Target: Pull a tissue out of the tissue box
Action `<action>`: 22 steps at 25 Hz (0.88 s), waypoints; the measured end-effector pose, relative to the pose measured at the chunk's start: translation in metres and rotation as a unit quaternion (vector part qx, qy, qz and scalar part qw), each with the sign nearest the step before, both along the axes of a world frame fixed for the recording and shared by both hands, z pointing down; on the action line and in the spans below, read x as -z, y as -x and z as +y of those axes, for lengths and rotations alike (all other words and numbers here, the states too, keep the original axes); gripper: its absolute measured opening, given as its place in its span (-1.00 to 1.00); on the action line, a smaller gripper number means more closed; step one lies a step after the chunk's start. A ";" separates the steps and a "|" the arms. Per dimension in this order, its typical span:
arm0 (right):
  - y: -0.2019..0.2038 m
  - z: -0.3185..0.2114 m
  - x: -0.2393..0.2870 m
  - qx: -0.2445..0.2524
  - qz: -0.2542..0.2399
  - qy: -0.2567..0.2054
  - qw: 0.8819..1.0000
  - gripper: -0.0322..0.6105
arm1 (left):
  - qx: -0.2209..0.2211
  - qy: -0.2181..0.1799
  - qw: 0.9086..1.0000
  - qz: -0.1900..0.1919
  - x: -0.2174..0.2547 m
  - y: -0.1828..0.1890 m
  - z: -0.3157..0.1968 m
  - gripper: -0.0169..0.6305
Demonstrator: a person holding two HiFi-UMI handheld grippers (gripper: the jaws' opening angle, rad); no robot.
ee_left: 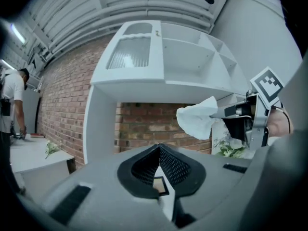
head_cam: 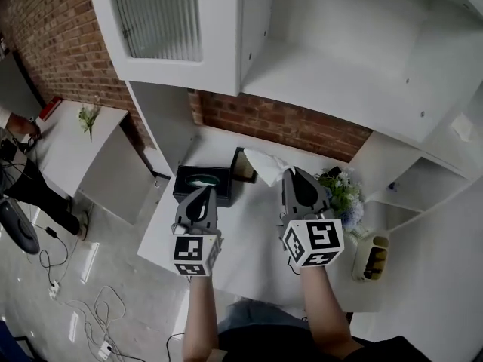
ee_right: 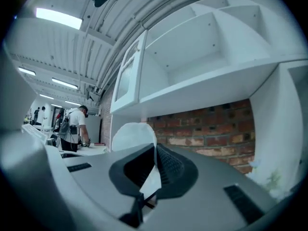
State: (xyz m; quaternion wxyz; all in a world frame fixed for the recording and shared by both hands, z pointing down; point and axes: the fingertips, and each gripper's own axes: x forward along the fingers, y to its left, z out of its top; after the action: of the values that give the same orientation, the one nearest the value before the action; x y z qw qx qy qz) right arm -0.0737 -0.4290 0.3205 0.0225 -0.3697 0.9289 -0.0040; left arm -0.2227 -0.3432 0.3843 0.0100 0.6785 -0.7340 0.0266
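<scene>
A black tissue box with an oval top opening stands on the white counter. My left gripper hovers just in front of the box; in the left gripper view its jaws meet at the tips with nothing held. My right gripper is shut on a white tissue, which hangs free in the air to the right of the box. That tissue sticks out past the closed jaws of the right gripper. The left gripper view also shows the tissue pinched in the right gripper.
A small dark frame stands behind the box. White and blue flowers sit to the right, and a tray of yellow items beyond them. White shelves hang over the counter against a brick wall. A person stands far left.
</scene>
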 end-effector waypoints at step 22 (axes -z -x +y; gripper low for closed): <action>-0.162 -0.003 0.001 -0.150 -0.054 -0.022 0.987 -0.89 | -0.140 -0.014 0.990 -0.017 0.017 -0.118 -0.075 -0.92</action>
State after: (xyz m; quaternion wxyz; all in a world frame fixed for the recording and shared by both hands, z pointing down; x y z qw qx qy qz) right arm 0.0882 -0.4317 0.3195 0.0815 -0.5035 0.8601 0.0002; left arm -0.1046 -0.4184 0.3673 -0.0161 0.7744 -0.6319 0.0289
